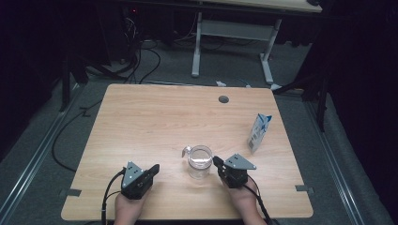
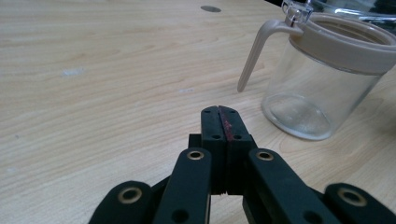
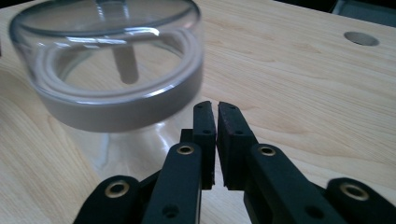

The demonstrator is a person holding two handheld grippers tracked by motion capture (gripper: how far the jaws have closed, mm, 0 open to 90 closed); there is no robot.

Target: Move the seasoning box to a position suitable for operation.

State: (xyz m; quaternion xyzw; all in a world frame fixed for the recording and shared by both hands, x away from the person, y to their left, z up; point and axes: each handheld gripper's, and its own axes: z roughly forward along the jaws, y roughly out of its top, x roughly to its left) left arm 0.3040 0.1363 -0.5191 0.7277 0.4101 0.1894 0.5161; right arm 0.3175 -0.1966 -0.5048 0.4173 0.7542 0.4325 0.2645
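A clear glass jug [image 1: 200, 161] with a beige collar, a thin beige handle [image 2: 254, 56] and a clear lid stands upright at the table's front middle. My left gripper [image 1: 156, 167] rests to the jug's left, apart from it. Its jaws are pressed together with nothing between them [image 2: 219, 109]. My right gripper [image 1: 216, 161] sits close to the jug's right side. Its tips [image 3: 216, 106] are parted by a narrow slit and hold nothing. The jug [image 3: 112, 70] rises just beyond and to the left of them. Whether they touch it I cannot tell.
A blue and white carton [image 1: 259, 132] stands upright near the right edge of the wooden table [image 1: 141, 117]. A round grey cable hole [image 1: 223, 99] lies at the far middle. Beyond the table are a desk frame and floor cables.
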